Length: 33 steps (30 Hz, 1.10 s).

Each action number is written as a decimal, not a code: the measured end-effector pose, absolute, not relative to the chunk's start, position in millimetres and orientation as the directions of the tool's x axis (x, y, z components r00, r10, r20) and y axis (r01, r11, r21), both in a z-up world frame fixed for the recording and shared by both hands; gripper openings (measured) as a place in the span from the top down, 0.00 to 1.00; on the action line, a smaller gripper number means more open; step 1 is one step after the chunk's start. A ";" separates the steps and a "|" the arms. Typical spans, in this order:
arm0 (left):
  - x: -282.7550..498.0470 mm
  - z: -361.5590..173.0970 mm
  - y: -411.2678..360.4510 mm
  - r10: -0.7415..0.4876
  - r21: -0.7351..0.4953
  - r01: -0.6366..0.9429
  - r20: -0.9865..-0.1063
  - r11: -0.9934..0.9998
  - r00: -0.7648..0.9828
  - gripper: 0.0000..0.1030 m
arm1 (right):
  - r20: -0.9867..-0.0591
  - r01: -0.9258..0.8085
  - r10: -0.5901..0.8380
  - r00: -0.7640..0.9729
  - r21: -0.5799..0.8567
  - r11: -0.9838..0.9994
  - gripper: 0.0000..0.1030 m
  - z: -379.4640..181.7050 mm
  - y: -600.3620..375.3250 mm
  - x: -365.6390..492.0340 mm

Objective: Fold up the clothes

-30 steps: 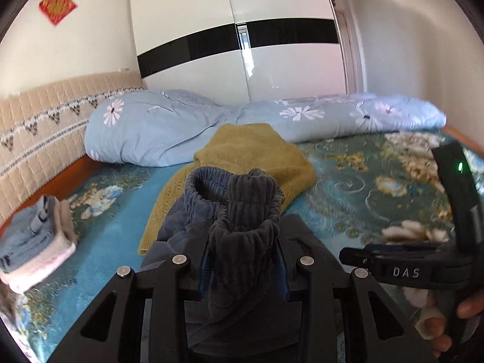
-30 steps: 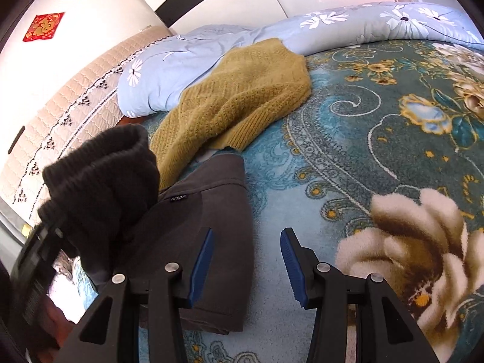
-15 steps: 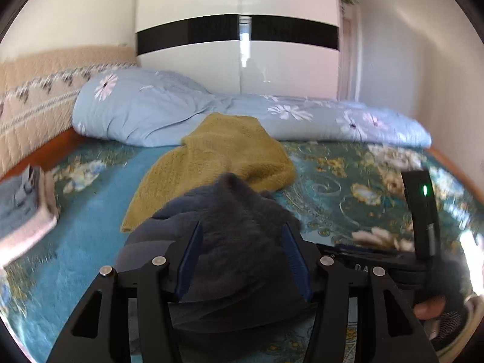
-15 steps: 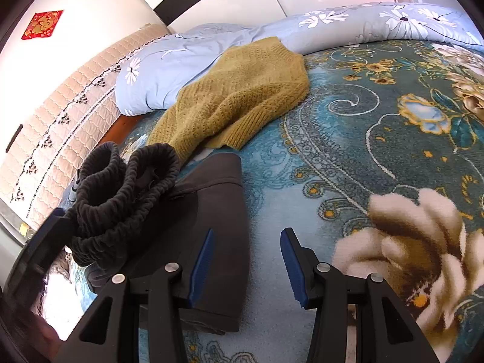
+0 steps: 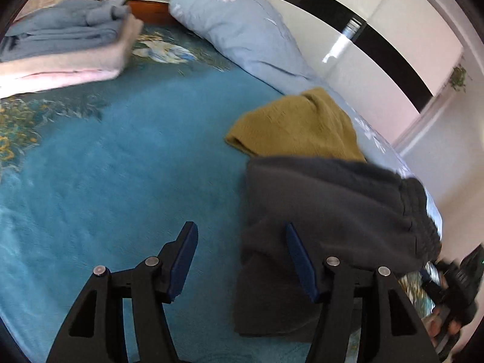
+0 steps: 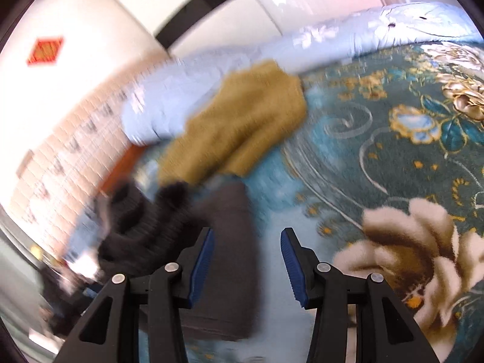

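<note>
A dark grey garment [image 5: 326,211] lies in a doubled-over heap on the teal floral blanket [image 5: 121,166], its ribbed hem to the right. My left gripper [image 5: 240,231] hovers over the garment's left edge with its jaws opening. The cloth edge lies under the gap and the pads do not press on it. In the blurred right wrist view the same garment [image 6: 224,257] sits low and left, partly under my right gripper [image 6: 246,236], which stands open over cloth edge and blanket. A mustard knitted sweater [image 5: 296,124] [image 6: 242,121] lies behind the dark garment.
A folded stack of blue and pink clothes [image 5: 66,45] sits at the far left of the bed. A pale blue flowered duvet [image 5: 242,30] runs along the back, before a white wardrobe [image 5: 378,39]. A hand with the other gripper [image 5: 453,287] shows at lower right.
The left gripper let go of the dark garment's ribbed hem, widened its jaws, rolled and swung left and down. The garment now rests on the bed. The right gripper rose slightly and stays open.
</note>
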<state>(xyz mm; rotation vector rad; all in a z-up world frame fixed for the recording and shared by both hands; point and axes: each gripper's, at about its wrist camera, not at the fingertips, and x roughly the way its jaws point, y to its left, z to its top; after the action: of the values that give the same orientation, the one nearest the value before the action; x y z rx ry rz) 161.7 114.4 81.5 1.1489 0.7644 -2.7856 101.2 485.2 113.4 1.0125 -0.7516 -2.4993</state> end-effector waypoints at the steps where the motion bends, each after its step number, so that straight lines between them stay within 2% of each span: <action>1: 161.8 79.1 119.9 0.148 -0.412 0.191 -0.661 -0.891 -0.735 0.41 | -0.506 0.130 -0.507 -0.698 0.607 -0.784 0.45 121.5 484.0 104.6; 3: 161.3 77.7 126.2 0.143 -0.383 0.156 -0.646 -0.911 -0.750 0.41 | -0.491 0.174 -0.529 -0.693 0.598 -0.782 0.44 136.3 471.0 105.4; 8: 162.0 72.6 115.4 0.222 -0.469 0.130 -0.622 -0.873 -0.751 0.41 | -0.523 0.280 -0.559 -0.643 0.519 -0.807 0.44 160.9 420.8 97.1; 13: 162.6 74.3 117.2 0.225 -0.466 0.115 -0.611 -0.877 -0.759 0.41 | -0.598 0.367 -0.529 -0.602 0.381 -0.849 0.44 176.9 367.4 87.9; 16: 166.9 72.7 107.8 0.251 -0.508 0.112 -0.592 -0.854 -0.766 0.41 | -0.664 0.382 -0.488 -0.567 0.314 -0.869 0.44 171.3 346.9 79.7; 18: 169.3 71.4 96.3 0.291 -0.574 0.109 -0.559 -0.812 -0.777 0.41 | -0.705 0.364 -0.462 -0.538 0.300 -0.882 0.48 160.2 341.6 72.6; 19: 170.6 70.7 90.6 0.310 -0.606 0.107 -0.541 -0.788 -0.782 0.41 | -0.720 0.355 -0.457 -0.522 0.303 -0.884 0.60 154.7 339.4 69.5; 21: 173.6 68.5 80.5 0.329 -0.648 0.115 -0.521 -0.753 -0.787 0.41 | -0.740 0.338 -0.459 -0.491 0.324 -0.884 0.68 144.7 338.5 68.7; 24: 175.2 63.0 67.5 0.365 -0.711 0.123 -0.491 -0.692 -0.791 0.41 | -0.722 0.360 -0.494 -0.485 0.350 -0.865 0.91 152.6 336.7 77.6; 28: 180.4 65.2 61.6 0.430 -0.780 0.061 -0.407 -0.623 -0.806 0.41 | -0.619 0.372 -0.582 -0.527 0.448 -0.813 0.92 190.5 354.8 89.2; 33: 182.5 79.1 81.3 0.512 -0.758 -0.071 -0.366 -0.649 -0.778 0.41 | -0.534 0.294 -0.577 -0.617 0.524 -0.799 0.92 214.6 400.9 85.0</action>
<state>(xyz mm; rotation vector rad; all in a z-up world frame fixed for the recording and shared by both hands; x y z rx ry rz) 182.5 81.3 79.1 1.0155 1.3541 -3.0420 85.0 400.9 214.6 0.9812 -0.5354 -2.3911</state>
